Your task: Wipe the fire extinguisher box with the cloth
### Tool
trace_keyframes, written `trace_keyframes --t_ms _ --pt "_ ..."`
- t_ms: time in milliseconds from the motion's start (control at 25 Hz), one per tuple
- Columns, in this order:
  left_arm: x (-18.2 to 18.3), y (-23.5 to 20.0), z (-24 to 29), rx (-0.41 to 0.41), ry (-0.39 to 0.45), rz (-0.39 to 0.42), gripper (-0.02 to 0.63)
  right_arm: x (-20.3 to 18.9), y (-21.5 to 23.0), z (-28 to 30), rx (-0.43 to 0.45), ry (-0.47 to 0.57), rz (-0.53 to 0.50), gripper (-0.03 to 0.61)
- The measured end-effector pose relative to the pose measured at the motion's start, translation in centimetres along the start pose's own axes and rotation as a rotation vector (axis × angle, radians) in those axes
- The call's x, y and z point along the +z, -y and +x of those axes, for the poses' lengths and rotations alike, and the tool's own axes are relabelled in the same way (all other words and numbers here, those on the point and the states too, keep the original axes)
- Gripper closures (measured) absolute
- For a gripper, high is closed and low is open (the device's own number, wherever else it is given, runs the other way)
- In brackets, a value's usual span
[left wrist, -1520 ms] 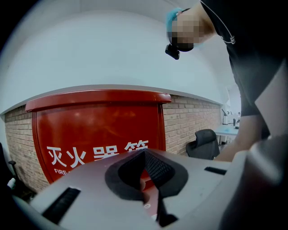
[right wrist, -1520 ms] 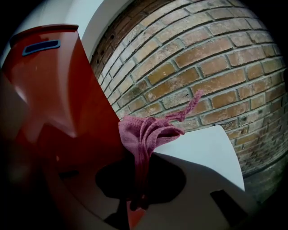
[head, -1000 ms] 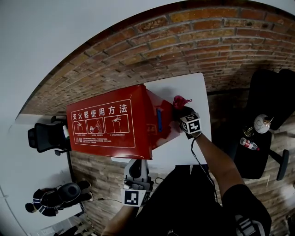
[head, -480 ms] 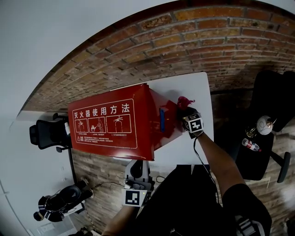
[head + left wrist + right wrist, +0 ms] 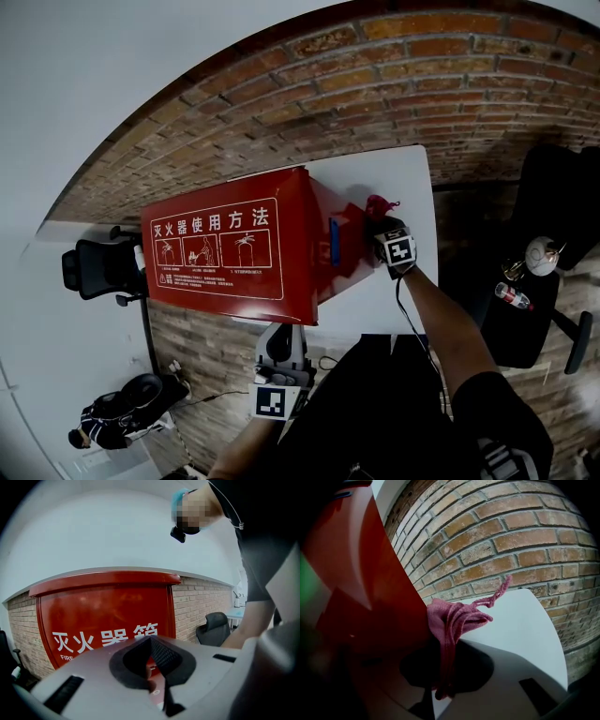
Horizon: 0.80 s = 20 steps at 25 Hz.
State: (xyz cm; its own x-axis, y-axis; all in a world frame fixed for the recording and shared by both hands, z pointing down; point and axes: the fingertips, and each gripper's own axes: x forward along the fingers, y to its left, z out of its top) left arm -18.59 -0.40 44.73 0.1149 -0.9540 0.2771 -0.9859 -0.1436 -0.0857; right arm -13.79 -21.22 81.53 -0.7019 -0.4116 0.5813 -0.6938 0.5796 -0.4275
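Cloth [image 5: 451, 620] tight in right gripper [image 5: 377, 225] against box [image 5: 234, 248] side; left gripper [image 5: 152, 644] closed, empty

Head view looks down; all views share box [image 5: 225, 248].

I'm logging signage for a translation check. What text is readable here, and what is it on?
"灭火器使用方法": top face of the fire extinguisher box.
"灭火器箱": its front, lower edge cut by the left gripper.
"FIRE": under that, rest hidden.
Small print under the top face's pictograms: too small to read.
The cloth bears none.
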Motion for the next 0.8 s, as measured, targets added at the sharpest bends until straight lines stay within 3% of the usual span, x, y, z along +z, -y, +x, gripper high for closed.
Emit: trace_keyframes --t_ms 800 --pt "-0.1 0.1 -0.3 -0.005 0.0 -0.023 0.58 -1.2 -0.1 -1.0 -0.009 0.001 0.045 0.509"
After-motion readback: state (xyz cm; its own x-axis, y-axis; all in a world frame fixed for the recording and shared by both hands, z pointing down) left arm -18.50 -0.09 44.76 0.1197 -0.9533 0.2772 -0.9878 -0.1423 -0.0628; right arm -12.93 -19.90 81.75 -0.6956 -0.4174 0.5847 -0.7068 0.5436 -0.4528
